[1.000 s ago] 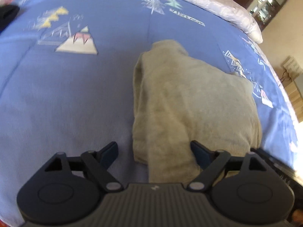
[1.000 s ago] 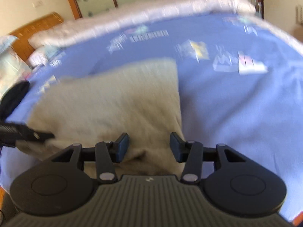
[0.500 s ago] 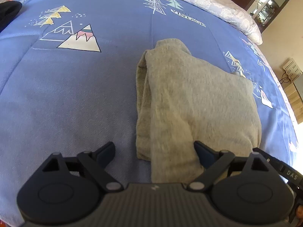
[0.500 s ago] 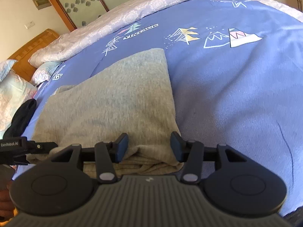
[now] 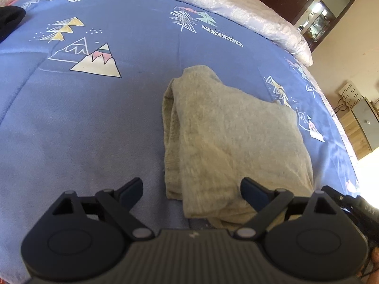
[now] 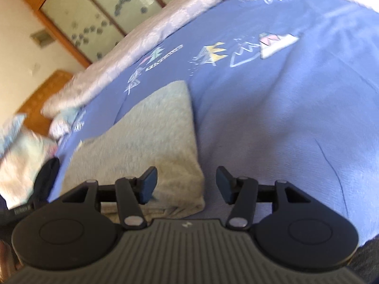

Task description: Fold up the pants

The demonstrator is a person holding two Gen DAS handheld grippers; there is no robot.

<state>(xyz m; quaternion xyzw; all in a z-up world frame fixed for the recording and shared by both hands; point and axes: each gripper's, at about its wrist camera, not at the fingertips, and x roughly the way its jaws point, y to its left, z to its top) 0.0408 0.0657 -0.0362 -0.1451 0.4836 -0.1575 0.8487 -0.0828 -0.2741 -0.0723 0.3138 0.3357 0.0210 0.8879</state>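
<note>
Where blanket spreads, folded pants.

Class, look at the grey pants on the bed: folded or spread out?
Folded. The grey pants lie as a compact bundle on the blue bedspread, with stacked layers showing along the left and near edges.

The right tool hangs over the near right corner of the folded grey pants, which lie on the blue bed. Its jaws are opening: the left pad is above the cloth, the right above bare cover, neither pressing on the pants. The picture is blurred; pillows lie at the left.
</note>
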